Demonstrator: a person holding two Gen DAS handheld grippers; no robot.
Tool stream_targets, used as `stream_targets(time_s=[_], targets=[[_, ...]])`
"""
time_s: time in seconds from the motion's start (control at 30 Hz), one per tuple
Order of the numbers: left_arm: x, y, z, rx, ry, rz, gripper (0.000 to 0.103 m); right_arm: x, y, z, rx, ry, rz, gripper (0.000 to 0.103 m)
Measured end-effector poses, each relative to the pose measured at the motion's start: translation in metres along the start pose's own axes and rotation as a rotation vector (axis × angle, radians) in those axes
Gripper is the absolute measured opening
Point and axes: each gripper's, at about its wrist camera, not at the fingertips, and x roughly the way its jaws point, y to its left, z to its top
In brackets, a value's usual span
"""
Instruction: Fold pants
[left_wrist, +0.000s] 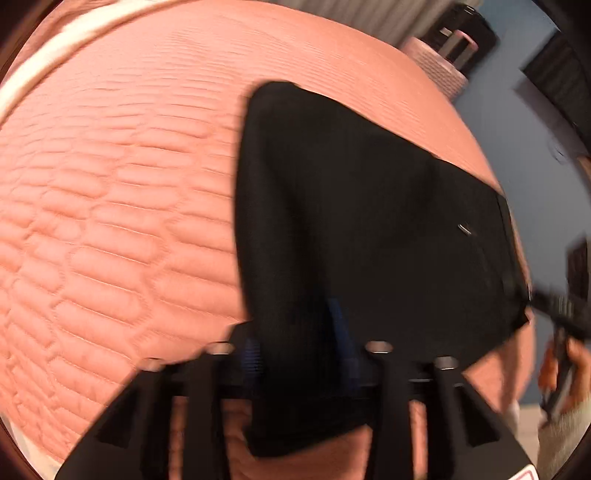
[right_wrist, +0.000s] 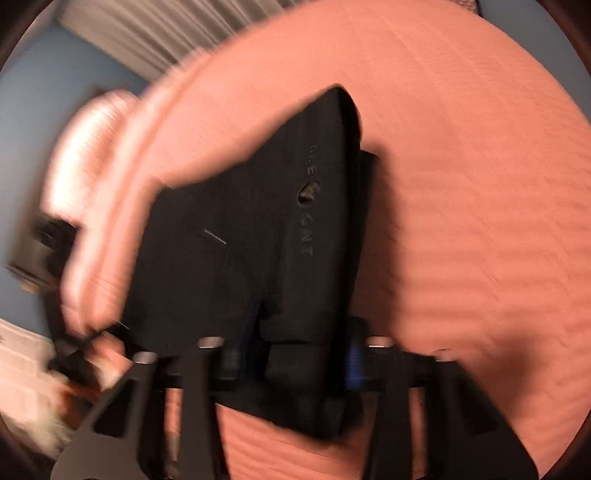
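Pants (left_wrist: 351, 221), folded, long axis running away from both grippers (left (left_wrist: 299, 354), right (right_wrist: 291, 354)); jaws part-open, cloth between, grip uncertain.

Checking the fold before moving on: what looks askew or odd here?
The black pants lie folded on the pink bedspread, but an under layer juts past the right edge, so the edges don't line up.

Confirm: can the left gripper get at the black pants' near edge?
Likely yes. The near edge of the pants lies between the fingers of the left gripper on the bedspread, with nothing over it. Blur hides any contact.
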Motion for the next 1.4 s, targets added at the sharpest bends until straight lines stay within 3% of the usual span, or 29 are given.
stream_targets(time_s=[0.03,0.07,0.13,0.2,0.27,0.3,0.33,0.4,0.43,0.47,0.53,0.6,0.67,0.73,0.77,0.8,0.83,0.93,0.97,1.03,1.1,1.17,1.2,1.27,1.3,1.33,1.37,1.4], targets=[[-0.001,0.002,0.005,0.005,-0.02,0.039,0.046,-0.015,-0.001,-0.005,0.034,-0.052,0.022,0.056],[-0.005,0.003,0.012,0.046,-0.058,0.131,0.051,-0.024,0.001,-0.007,0.044,-0.089,0.005,0.054],[-0.009,0.007,0.025,0.096,-0.115,0.237,0.051,-0.042,0.009,-0.013,0.019,-0.181,-0.093,0.056],[0.005,0.019,0.035,0.081,-0.062,0.223,0.063,-0.042,0.017,-0.014,-0.017,-0.189,-0.11,0.056],[0.007,0.024,0.047,0.048,-0.059,0.2,0.065,-0.033,0.017,-0.011,-0.012,-0.196,-0.084,0.055],[0.007,0.024,0.049,0.045,-0.055,0.197,0.065,-0.017,0.01,-0.012,0.009,-0.14,-0.066,0.055],[0.007,0.026,0.049,0.031,-0.049,0.173,0.064,-0.003,0.001,-0.017,0.056,-0.088,-0.023,0.056],[0.012,0.032,0.053,-0.009,-0.029,0.099,0.067,0.006,-0.024,-0.026,0.241,-0.07,0.163,0.057],[0.013,0.034,0.053,-0.012,-0.039,0.084,0.067,0.008,-0.027,-0.03,0.269,-0.069,0.208,0.053],[0.018,0.033,0.049,0.006,-0.046,0.079,0.067,0.008,-0.022,-0.033,0.243,-0.071,0.194,0.049],[0.022,0.028,0.058,0.063,-0.057,0.088,0.058,0.008,-0.011,-0.037,0.215,-0.074,0.147,0.046],[0.031,0.012,0.074,0.134,-0.054,0.104,0.029,0.006,-0.001,-0.044,0.234,-0.09,0.136,0.045],[0.042,-0.001,0.084,0.19,-0.038,0.128,0.023,0.005,0.009,-0.053,0.236,-0.105,0.114,0.044],[0.046,-0.005,0.09,0.249,-0.057,0.179,0.028,0.004,0.016,-0.059,0.228,-0.116,0.096,0.044],[0.048,-0.007,0.088,0.267,-0.065,0.191,0.035,0.002,0.018,-0.062,0.219,-0.127,0.085,0.044],[0.046,-0.005,0.088,0.283,-0.081,0.222,0.05,-0.001,0.019,-0.064,0.199,-0.138,0.067,0.044],[0.043,-0.003,0.089,0.282,-0.091,0.24,0.055,-0.003,0.019,-0.065,0.179,-0.14,0.058,0.044],[0.01,0.002,0.081,0.213,-0.115,0.194,0.054,-0.026,0.009,-0.063,0.18,-0.154,0.026,0.047],[-0.007,0.003,0.073,0.2,-0.137,0.172,0.054,-0.046,0.015,-0.062,0.164,-0.214,-0.025,0.046],[-0.041,-0.005,0.054,0.2,-0.194,0.125,0.063,-0.069,0.03,-0.052,0.088,-0.317,-0.11,0.047],[-0.045,-0.027,0.045,0.211,-0.209,0.065,0.077,-0.079,0.058,-0.031,0.004,-0.374,-0.088,0.047],[-0.026,-0.051,0.035,0.255,-0.138,0.027,0.077,-0.067,0.083,-0.01,-0.06,-0.353,-0.024,0.047],[-0.019,-0.053,0.027,0.272,-0.106,0.043,0.077,-0.044,0.095,-0.001,-0.111,-0.29,0.035,0.047],[0.019,-0.061,0.021,0.282,-0.017,0.114,0.078,-0.003,0.092,-0.001,-0.156,-0.16,-0.005,0.045],[0.023,-0.055,0.017,0.276,-0.044,0.102,0.078,0.023,0.067,-0.01,-0.135,-0.103,-0.046,0.044],[0.018,-0.051,0.016,0.27,-0.085,0.091,0.078,0.021,0.057,-0.013,-0.087,-0.139,-0.012,0.022],[0.017,-0.05,0.017,0.289,-0.073,0.102,0.078,0.01,0.041,-0.015,0.008,-0.159,0.019,0.005],[0.014,-0.05,0.018,0.321,-0.07,0.119,0.078,-0.007,0.029,-0.013,0.148,-0.174,0.022,0.006]])
